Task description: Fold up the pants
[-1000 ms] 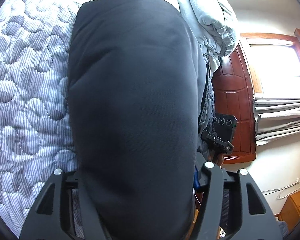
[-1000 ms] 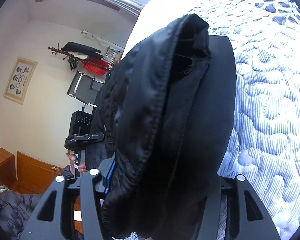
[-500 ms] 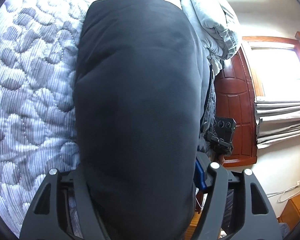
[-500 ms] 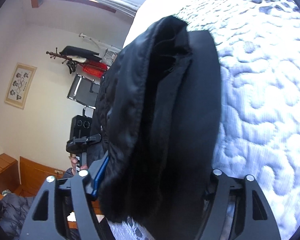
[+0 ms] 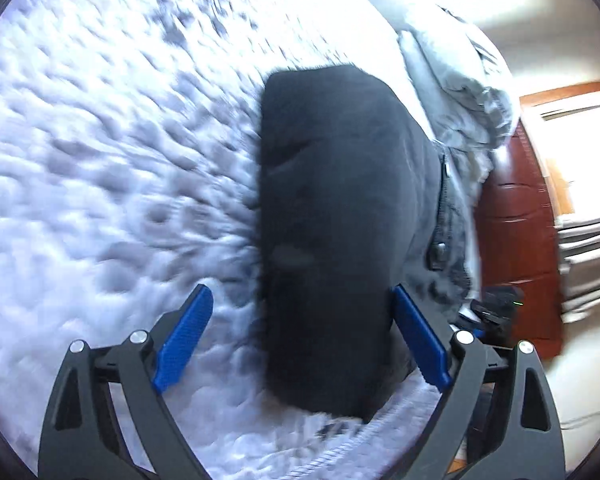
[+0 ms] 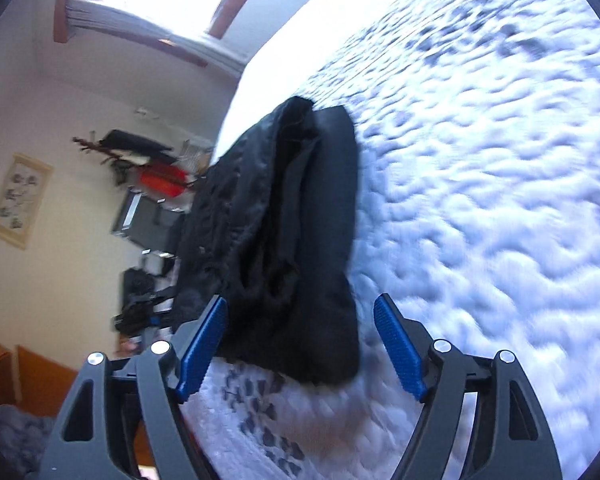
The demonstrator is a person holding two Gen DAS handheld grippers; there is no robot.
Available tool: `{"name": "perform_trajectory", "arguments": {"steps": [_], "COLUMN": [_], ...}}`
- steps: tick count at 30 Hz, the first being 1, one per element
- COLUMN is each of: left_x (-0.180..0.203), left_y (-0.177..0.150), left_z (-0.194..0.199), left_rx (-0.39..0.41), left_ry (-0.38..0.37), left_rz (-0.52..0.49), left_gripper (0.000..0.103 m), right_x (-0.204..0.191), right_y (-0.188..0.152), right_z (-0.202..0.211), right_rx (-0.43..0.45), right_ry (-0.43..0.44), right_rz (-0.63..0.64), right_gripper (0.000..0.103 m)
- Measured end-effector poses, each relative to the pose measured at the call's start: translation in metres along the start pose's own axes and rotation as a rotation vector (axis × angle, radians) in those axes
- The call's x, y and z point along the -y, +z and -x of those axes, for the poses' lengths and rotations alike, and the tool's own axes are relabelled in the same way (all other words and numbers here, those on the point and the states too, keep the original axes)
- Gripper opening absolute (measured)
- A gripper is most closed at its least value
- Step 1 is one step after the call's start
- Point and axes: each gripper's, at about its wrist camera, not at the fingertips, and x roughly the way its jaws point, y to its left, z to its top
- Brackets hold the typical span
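Straight ahead of the left gripper, in the left wrist view, the folded black fleece-like pants lie on the white-and-grey quilted bed cover as a thick oblong bundle whose long axis runs away from the camera, near end toward the bed's near edge and far end toward the crumpled pale grey blanket by the bed's far right side. Its blue ribbed pads stand apart and the jaws are opening; the bundle's near end sits between them, close to the right pad, though blur hides whether it touches, and well clear of the left one, so nothing is clamped. A dark red wooden door shows beyond the bed's right edge. From the right wrist view, the same pants show their layered open side, again lengthwise away from the camera and hard against the bed's left edge. The right gripper is also opening, its pads flanking the near end without pressing on it. Both grippers seem about equally near that end, so any further fold would likely run along this long axis.
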Motion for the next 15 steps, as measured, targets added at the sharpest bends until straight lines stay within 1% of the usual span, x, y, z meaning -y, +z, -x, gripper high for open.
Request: {"name": "perform_trajectory", "arguments": {"steps": [2,3,5,6,8,9,11,12,13,15], "left_x": [0.011,0.016,0.025,0.030,0.038,0.042,0.050,0.052,0.057,0.064], "left_y": [-0.008,-0.013,-0.022,-0.028,-0.037,-0.042,-0.054,-0.060,-0.066,-0.077], "left_z": [0.014,0.020,0.029,0.032,0.039,0.041,0.045,0.046,0.046,0.046], "left_rx": [0.052,0.071,0.092,0.097,0.113,0.121,0.130,0.127,0.121,0.117], "left_ry": [0.085,0.116,0.153,0.184,0.227,0.239,0.284,0.314,0.349,0.392], "left_rz": [-0.045,-0.064,-0.087,-0.101,-0.126,-0.136,-0.157,-0.168,-0.184,-0.211], "left_gripper": [0.099,0.100,0.100,0.100,0.100,0.100,0.100,0.100,0.100,0.100], "right_x": [-0.009,-0.014,-0.027,-0.031,-0.041,-0.040,-0.048,-0.049,-0.050,-0.056], "right_y": [-0.010,-0.015,-0.027,-0.032,-0.044,-0.046,-0.055,-0.061,-0.066,-0.076], "right_z": [0.009,0.014,0.025,0.028,0.036,0.040,0.043,0.046,0.047,0.050], "right_rx": [0.044,0.067,0.127,0.144,0.185,0.195,0.207,0.212,0.212,0.217], "right_ry": [-0.070,-0.100,-0.159,-0.180,-0.252,-0.280,-0.364,-0.398,-0.456,-0.524], "right_rz": [0.009,0.016,0.027,0.021,-0.004,-0.011,-0.020,-0.025,-0.033,-0.038], "right_gripper": [0.090,0.097,0.099,0.099,0.099,0.099,0.099,0.099,0.099,0.099]}}
